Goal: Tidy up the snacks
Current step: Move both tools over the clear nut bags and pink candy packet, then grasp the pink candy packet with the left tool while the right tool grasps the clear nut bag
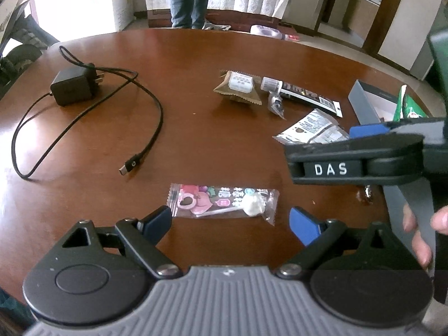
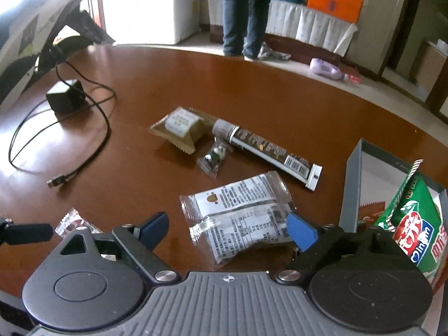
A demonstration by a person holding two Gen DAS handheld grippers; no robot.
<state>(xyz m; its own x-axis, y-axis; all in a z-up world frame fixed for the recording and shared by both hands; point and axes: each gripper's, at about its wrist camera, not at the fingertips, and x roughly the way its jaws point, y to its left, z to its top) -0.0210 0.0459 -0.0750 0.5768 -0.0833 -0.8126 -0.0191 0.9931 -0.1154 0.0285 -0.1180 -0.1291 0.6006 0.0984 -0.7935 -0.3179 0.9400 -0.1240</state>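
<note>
My left gripper [image 1: 231, 224] is open, its fingers either side of a pink lollipop packet [image 1: 222, 200] lying on the brown table [image 1: 196, 128]. My right gripper [image 2: 228, 231] is open over two clear silver packets [image 2: 238, 215]; they also show in the left wrist view [image 1: 310, 130]. Further back lie a brown pastry packet [image 2: 179, 128], a small clear candy packet [image 2: 214, 159] and a long dark bar [image 2: 268, 151]. A grey open box [image 2: 351, 193] at the right holds a green snack bag [image 2: 411, 224]. The right gripper's side [image 1: 364, 165] crosses the left wrist view.
A black charger [image 1: 74, 85] with its cable [image 1: 145, 117] lies at the table's left. A person in jeans [image 2: 243, 14] stands beyond the far edge. A small wrapper [image 1: 366, 193] lies at the near right.
</note>
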